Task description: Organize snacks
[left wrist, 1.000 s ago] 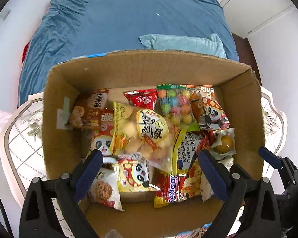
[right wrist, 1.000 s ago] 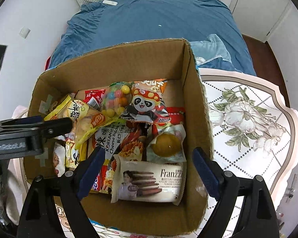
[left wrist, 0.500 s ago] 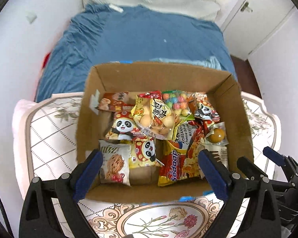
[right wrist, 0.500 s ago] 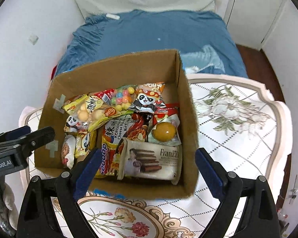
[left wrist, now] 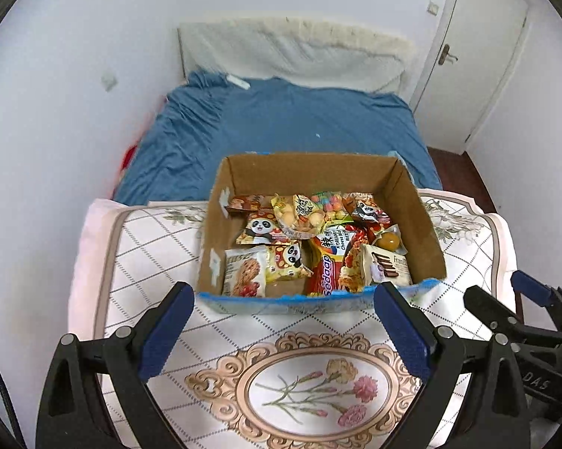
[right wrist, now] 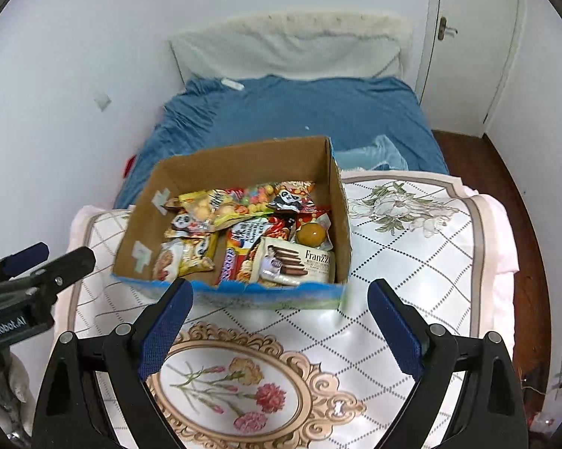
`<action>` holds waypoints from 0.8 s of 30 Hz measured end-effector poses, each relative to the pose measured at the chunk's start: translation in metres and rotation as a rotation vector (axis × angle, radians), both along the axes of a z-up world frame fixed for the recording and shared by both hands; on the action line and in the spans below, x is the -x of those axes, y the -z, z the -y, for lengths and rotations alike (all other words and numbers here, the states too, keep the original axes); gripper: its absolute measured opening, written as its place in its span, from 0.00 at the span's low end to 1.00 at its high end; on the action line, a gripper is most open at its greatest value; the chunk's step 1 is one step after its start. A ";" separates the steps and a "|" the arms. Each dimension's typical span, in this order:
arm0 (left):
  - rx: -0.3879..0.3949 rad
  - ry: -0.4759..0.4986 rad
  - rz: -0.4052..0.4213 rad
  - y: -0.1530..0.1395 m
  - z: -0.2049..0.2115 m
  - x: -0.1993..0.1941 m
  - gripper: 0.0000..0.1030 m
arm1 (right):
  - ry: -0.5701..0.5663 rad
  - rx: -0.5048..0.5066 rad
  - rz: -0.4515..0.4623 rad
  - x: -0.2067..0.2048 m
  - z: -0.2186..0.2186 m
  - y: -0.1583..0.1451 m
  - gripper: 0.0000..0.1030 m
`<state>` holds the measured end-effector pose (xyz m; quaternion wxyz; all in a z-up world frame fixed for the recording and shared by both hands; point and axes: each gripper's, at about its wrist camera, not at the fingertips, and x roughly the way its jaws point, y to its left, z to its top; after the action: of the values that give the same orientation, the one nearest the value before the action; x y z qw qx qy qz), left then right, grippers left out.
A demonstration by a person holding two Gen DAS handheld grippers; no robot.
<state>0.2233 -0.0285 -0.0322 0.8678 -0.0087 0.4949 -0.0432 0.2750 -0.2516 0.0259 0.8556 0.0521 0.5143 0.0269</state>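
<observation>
1. While both tools hang over the near end of the table, the cardboard box [left wrist: 320, 172] sits on the flowered tablecloth [left wrist: 146, 247] at the far side, against the blue bed [left wrist: 281, 119]
2. Snack packets [left wrist: 311, 243] fill the box floor: panda bags, a cookie pack [left wrist: 243, 269], a red noodle bag [left wrist: 327, 265], a Franzzi wafer pack [right wrist: 299, 262], a round yellow sweet [right wrist: 311, 234], a bag of coloured balls
3. No packet lies loose on the cloth in either view; my read is that the gathering is done or close to it
4. Packets overlap and tilt; if neat rows are wanted, that remains
5. Left gripper [left wrist: 284, 323]: jaws spread wide, nothing between them
6. Right gripper [right wrist: 281, 316]: jaws spread wide, nothing between them, just short of the box's blue near edge
7. Both tools released, well clear of the snacks
</observation>
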 end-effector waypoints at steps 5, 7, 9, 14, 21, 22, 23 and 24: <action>-0.008 -0.001 0.074 -0.026 0.000 0.046 0.96 | 0.003 -0.001 0.084 0.046 0.002 -0.037 0.94; -0.009 0.003 0.091 -0.034 0.001 0.063 0.96 | 0.003 -0.005 0.115 0.066 0.003 -0.052 0.94; -0.020 0.005 0.118 -0.044 0.004 0.082 0.96 | -0.002 -0.004 0.135 0.081 0.002 -0.063 0.94; -0.039 -0.013 0.185 -0.065 0.007 0.122 0.96 | -0.003 -0.009 0.187 0.120 0.003 -0.088 0.94; -0.047 -0.023 0.244 -0.087 0.004 0.166 0.96 | -0.004 -0.021 0.223 0.166 0.006 -0.114 0.94; -0.045 -0.023 0.245 -0.088 0.003 0.170 0.96 | -0.005 -0.022 0.229 0.171 0.006 -0.117 0.94; -0.049 -0.024 0.248 -0.090 0.003 0.174 0.96 | -0.006 -0.021 0.237 0.177 0.005 -0.121 0.94; -0.055 -0.023 0.254 -0.092 0.003 0.178 0.96 | -0.008 -0.017 0.243 0.180 0.005 -0.124 0.94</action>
<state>0.0450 -0.0317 0.0594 0.9239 0.0147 0.3818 -0.0203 0.0948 -0.2564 0.1497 0.9111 0.0535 0.4066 0.0408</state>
